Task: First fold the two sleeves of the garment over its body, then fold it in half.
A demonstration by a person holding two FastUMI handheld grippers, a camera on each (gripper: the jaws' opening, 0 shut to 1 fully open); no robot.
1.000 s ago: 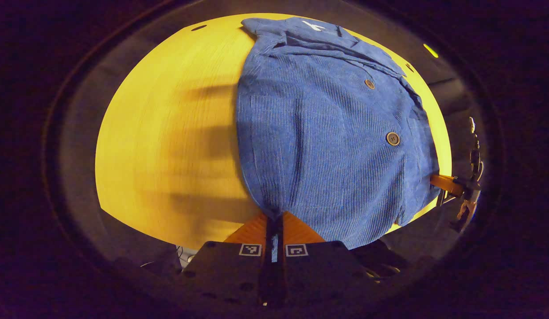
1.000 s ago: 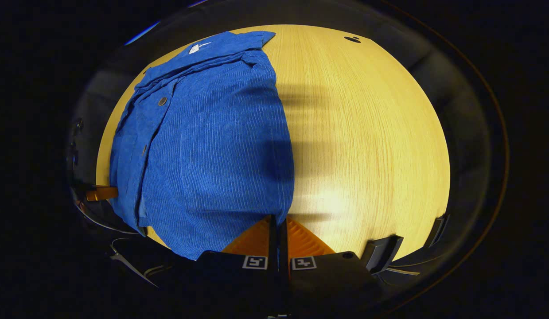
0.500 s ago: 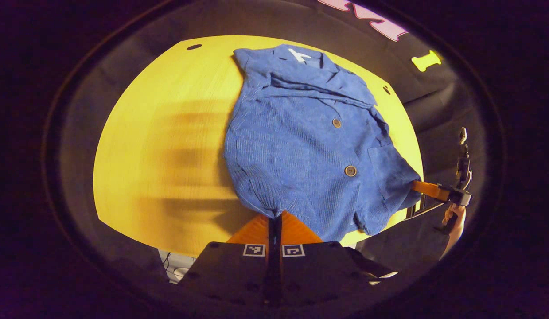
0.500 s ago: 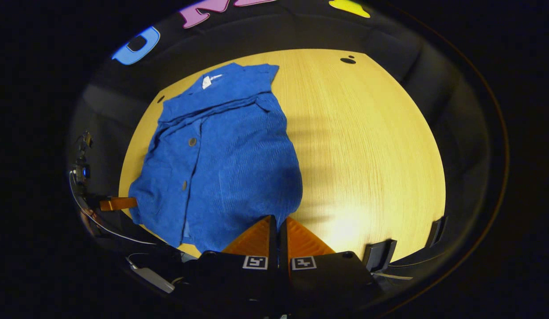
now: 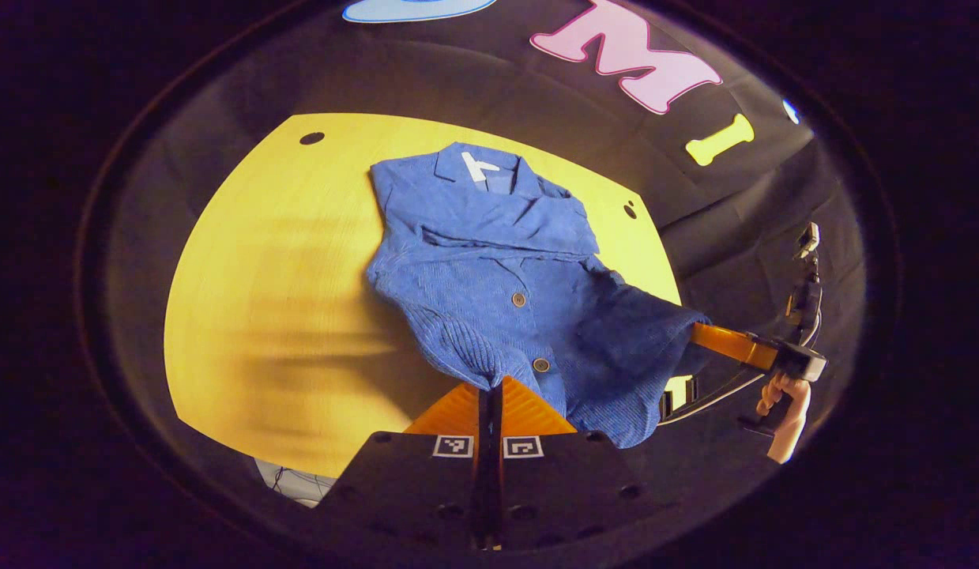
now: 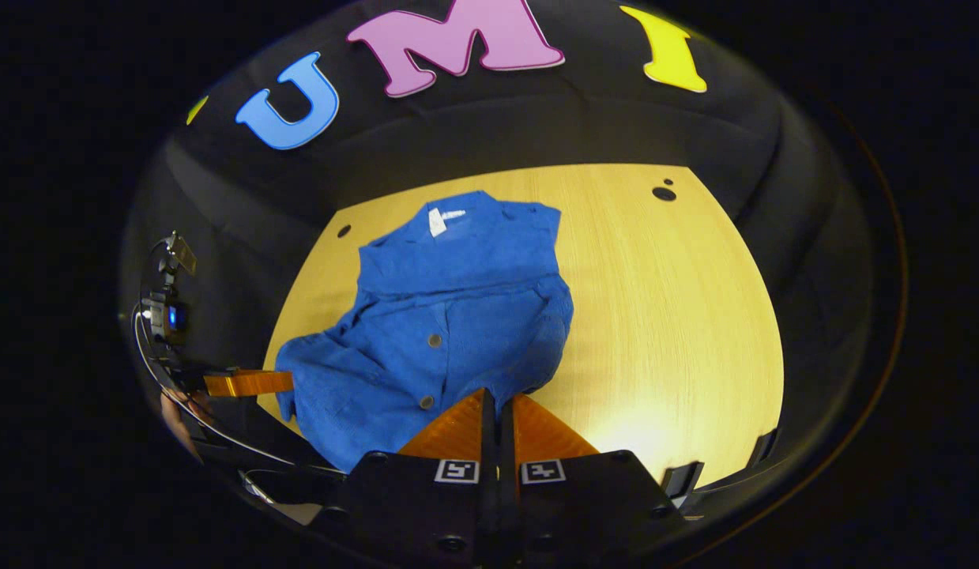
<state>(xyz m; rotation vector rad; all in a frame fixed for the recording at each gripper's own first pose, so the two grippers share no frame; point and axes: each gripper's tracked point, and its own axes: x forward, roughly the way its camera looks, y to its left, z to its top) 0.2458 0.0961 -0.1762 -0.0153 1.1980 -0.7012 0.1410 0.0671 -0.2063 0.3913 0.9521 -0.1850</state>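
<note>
Pale yellow wood grain runs across the round-edged table (image 6: 679, 316), which carries a blue corduroy shirt (image 6: 449, 316) and is backed on its far side by the booth's black cloth wall (image 6: 489, 134). Small dark holes dot the tabletop beyond the shirt's collar, one pair at the far edge (image 6: 663, 192) and another beside the collar end (image 5: 311, 138). Soft grey shadow bands cross the bare wood to the side of the shirt in the left gripper view.

The shirt lies buttons up, its collar with a white label (image 5: 477, 166) towards the wall, sleeves already folded over the body. Its upper half rests flat on the table; its hem end is lifted off the wood and sags between the two tools.

The left gripper (image 5: 489, 389) has its orange fingers pressed together on one hem corner of the shirt. The right gripper (image 6: 497, 399) likewise has its fingers closed on the other hem corner. In the left gripper view, the right gripper's orange fingers (image 5: 726, 341) clamp the shirt's edge past the table's rim, with a hand (image 5: 781, 411) on the grip below. A dark bracket (image 6: 683, 478) sits at the table's near edge, on the bare side away from the shirt.
</note>
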